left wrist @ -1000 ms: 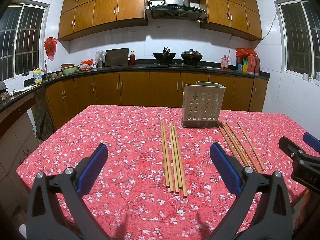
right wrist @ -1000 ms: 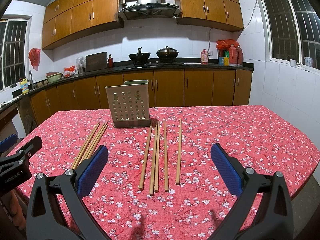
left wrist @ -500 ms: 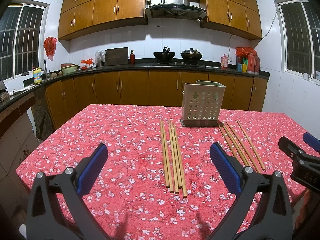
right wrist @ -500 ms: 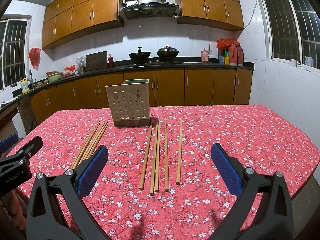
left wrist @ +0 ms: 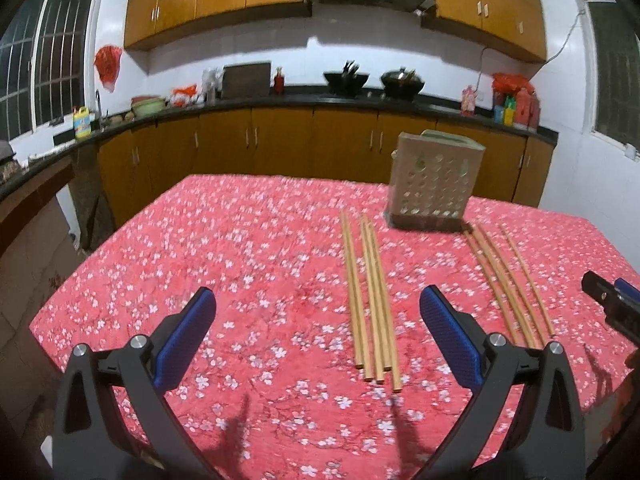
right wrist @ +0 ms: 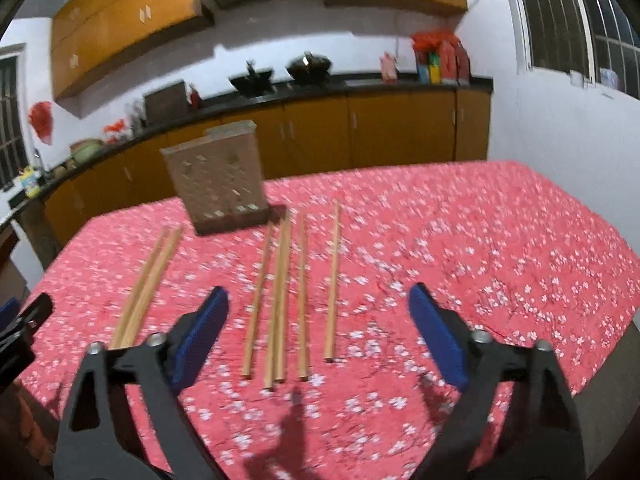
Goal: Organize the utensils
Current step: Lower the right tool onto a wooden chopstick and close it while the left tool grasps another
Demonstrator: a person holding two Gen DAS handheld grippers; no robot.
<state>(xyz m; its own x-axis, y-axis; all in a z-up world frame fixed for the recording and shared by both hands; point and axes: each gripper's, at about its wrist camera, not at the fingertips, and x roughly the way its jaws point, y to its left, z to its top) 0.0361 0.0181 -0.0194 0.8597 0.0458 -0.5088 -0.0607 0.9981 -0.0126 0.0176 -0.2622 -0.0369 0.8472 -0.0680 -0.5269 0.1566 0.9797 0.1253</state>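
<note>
Two groups of wooden chopsticks lie on the red flowered tablecloth [left wrist: 240, 264], in front of a beige perforated utensil holder [left wrist: 434, 184] that stands upright. My left gripper [left wrist: 316, 304] is open above the cloth, and the left chopstick group [left wrist: 370, 304] lies just ahead of its right finger. The right chopstick group [left wrist: 508, 284] lies further right. My right gripper [right wrist: 318, 300] hangs over that right group [right wrist: 280, 292]; its jaws are closing, with nothing pressed between the pads. In this view the holder [right wrist: 218, 184] stands behind and the left group [right wrist: 148, 284] lies to the left.
Each gripper shows at the other view's edge: the right one [left wrist: 612, 300], the left one [right wrist: 24, 320]. Kitchen counters with woks, bottles and bags run along the back wall behind the table. The table's right edge [right wrist: 600, 320] drops off close to my right finger.
Both grippers have come forward and lower over the chopsticks, which look larger now. The right view has tilted, and the right gripper's fingers stand closer together than before.
</note>
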